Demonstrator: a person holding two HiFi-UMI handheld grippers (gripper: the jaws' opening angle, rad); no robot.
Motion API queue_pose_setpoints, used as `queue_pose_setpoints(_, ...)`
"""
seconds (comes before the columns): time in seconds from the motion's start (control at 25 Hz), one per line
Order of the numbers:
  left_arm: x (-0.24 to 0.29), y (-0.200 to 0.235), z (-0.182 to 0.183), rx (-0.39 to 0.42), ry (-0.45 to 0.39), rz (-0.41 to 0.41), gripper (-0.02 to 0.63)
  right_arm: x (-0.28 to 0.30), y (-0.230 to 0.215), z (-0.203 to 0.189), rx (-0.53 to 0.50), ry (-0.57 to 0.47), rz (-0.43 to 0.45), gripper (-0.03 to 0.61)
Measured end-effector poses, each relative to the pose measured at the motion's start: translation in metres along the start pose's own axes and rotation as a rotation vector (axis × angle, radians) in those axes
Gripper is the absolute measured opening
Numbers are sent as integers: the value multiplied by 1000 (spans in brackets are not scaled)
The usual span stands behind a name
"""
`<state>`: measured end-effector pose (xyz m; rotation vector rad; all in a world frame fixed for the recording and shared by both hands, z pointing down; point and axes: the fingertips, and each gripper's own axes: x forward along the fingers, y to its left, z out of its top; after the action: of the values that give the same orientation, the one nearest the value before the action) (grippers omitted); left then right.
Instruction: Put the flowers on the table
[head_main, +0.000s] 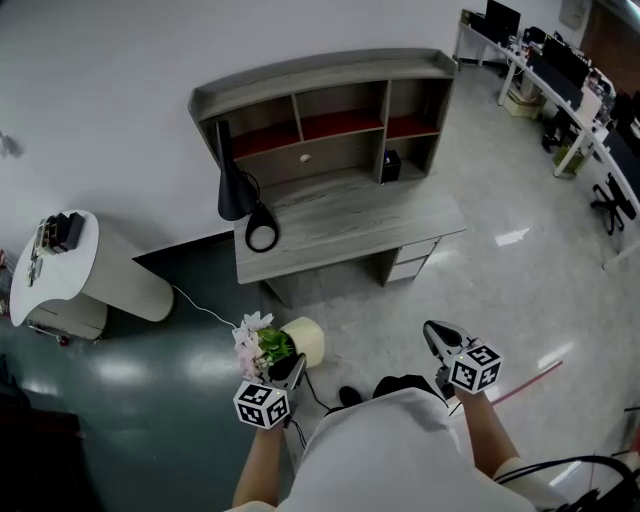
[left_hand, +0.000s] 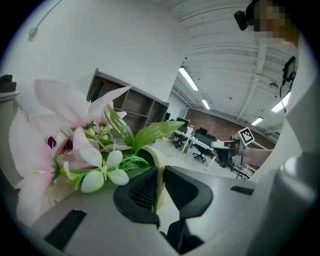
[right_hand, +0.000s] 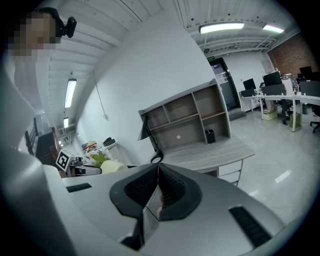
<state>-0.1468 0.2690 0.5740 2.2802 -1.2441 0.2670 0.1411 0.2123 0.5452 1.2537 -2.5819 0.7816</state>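
Pale yellow pot with the pink and white flowers is up in the air over the floor, well short of the grey wood counter. The left gripper has it, jaws pinching the pot's wall right at the rim, with blooms spilling out to its left. The right gripper is pressed together on nothing, just riding along off to the side. So I'd say this is the carry step: pot picked up, not delivered yet. Next move looks like walking it over and lowering it onto a bare patch of the counter, keeping clear of the black desk lamp at the left end. The pinch only has one wall, so keep the pot level or it may tip.
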Motion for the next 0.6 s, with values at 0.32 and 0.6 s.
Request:
queue_pose_setpoints(0.32,6,20,10,1,8,2,60,9,-2,-5,28,18,-29,18)
queue_pose_setpoints(0.6,17,22,16,13,6,2,60,28,-9,-2,32,21,-14,18)
